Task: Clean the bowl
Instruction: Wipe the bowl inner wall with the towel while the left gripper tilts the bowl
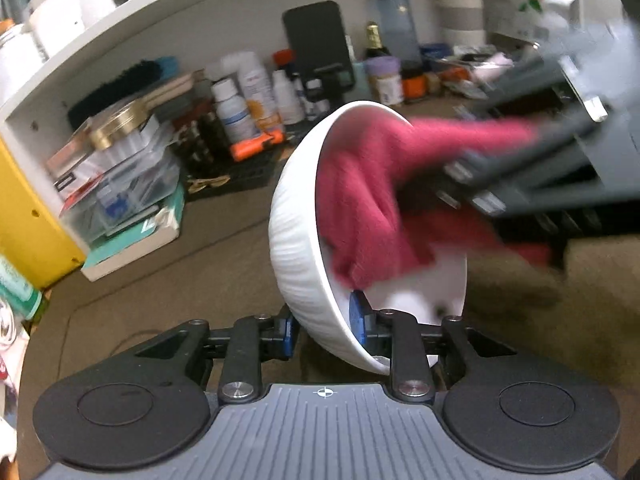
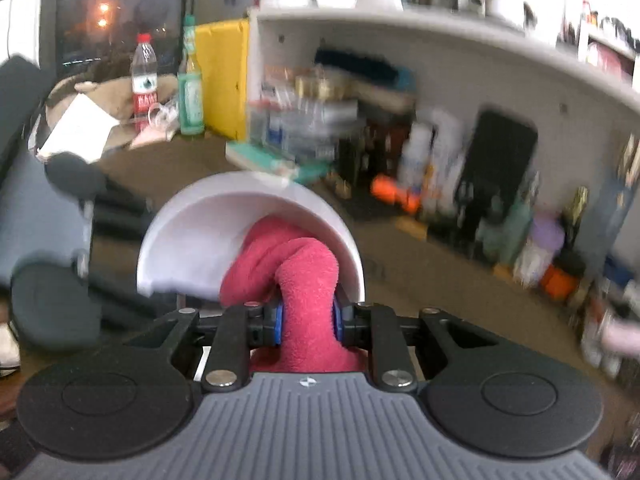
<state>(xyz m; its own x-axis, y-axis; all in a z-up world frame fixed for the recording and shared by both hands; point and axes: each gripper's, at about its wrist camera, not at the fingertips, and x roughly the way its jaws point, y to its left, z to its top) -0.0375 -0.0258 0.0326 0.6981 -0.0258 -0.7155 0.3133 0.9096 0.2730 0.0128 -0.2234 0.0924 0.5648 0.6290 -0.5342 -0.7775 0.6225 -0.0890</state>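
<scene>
A white ribbed bowl is tipped on its side above the brown tabletop. My left gripper is shut on the bowl's near rim, one blue pad outside the wall and one inside. A red cloth is bunched inside the bowl. In the left wrist view the right gripper comes in blurred from the right and holds that cloth. In the right wrist view my right gripper is shut on the red cloth, which presses into the bowl.
A white shelf unit holds bottles, a dark phone and plastic boxes behind the bowl. A yellow panel stands at the left. In the right wrist view a water bottle stands far left.
</scene>
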